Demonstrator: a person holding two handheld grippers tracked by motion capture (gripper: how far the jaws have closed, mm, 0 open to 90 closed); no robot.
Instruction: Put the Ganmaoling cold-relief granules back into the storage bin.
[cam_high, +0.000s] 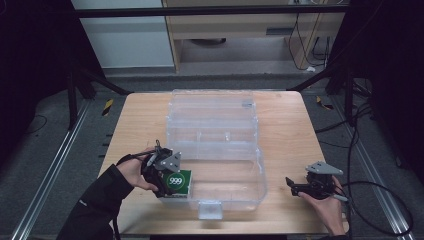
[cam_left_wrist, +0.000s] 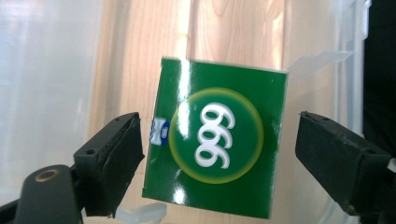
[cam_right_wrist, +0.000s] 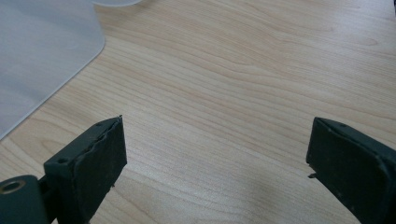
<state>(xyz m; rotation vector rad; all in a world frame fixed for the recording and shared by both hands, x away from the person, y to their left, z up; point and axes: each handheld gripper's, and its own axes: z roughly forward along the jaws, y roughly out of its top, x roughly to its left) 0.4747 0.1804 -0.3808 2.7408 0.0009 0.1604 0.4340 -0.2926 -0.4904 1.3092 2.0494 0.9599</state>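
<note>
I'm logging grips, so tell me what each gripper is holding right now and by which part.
Nothing is held. The left gripper is open around the green 999 box, jaws clear of its sides. The right gripper is open over bare wood.

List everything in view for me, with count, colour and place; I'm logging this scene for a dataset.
table: one, light wood, centre of the high view.
bin: one, clear plastic, mid-table, lid folded open toward the person.
box: one, green with a white 999, at the lid's left edge, between the left tool's jaws; a gap shows on each side in the left gripper view.
cabinet: one, light wood, beyond the table.
cables: several, black, on the floor right of the table.
left tool: one, black, jaws open around the box.
right tool: one, black, open over bare table, right of the lid.
hands: two, left dark-sleeved, right.
</note>
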